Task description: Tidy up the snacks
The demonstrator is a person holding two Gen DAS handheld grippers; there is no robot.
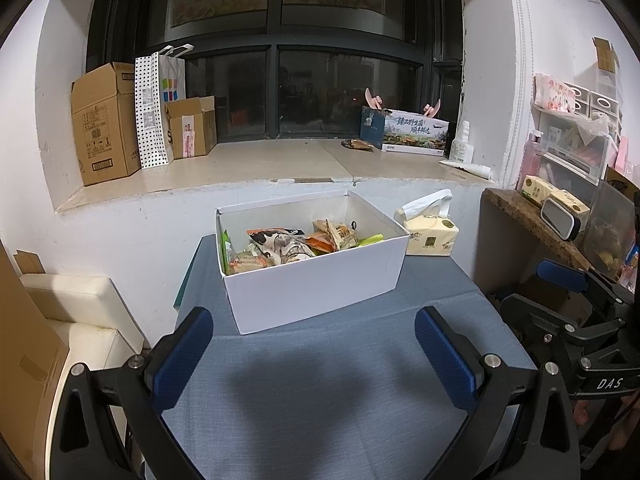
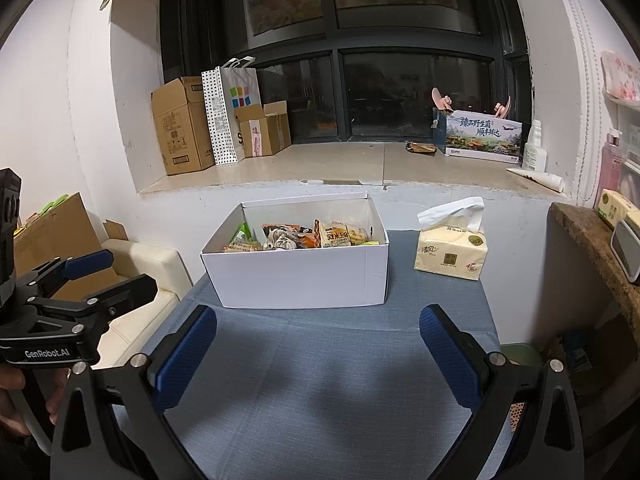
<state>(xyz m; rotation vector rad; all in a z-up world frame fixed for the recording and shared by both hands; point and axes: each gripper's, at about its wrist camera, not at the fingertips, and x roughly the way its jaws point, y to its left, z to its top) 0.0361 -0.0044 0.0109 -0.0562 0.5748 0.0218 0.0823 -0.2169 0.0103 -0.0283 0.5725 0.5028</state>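
Note:
A white open box (image 1: 312,288) stands on the blue-grey tablecloth (image 1: 320,380), holding several snack packets (image 1: 280,246). It also shows in the right wrist view (image 2: 296,276) with the snack packets (image 2: 304,236) inside. My left gripper (image 1: 314,336) is open and empty, held back from the box's near wall above the cloth. My right gripper (image 2: 318,334) is open and empty, also short of the box. The right gripper shows at the right edge of the left wrist view (image 1: 576,292); the left gripper shows at the left edge of the right wrist view (image 2: 100,276).
A yellow tissue pack (image 2: 450,254) lies right of the box. The window sill (image 2: 340,164) behind holds cardboard boxes (image 2: 180,126), a dotted paper bag (image 2: 224,116), a printed carton (image 2: 480,138) and a white bottle (image 2: 534,152). A cream seat (image 2: 136,264) stands left; a brown shelf (image 2: 592,240) right.

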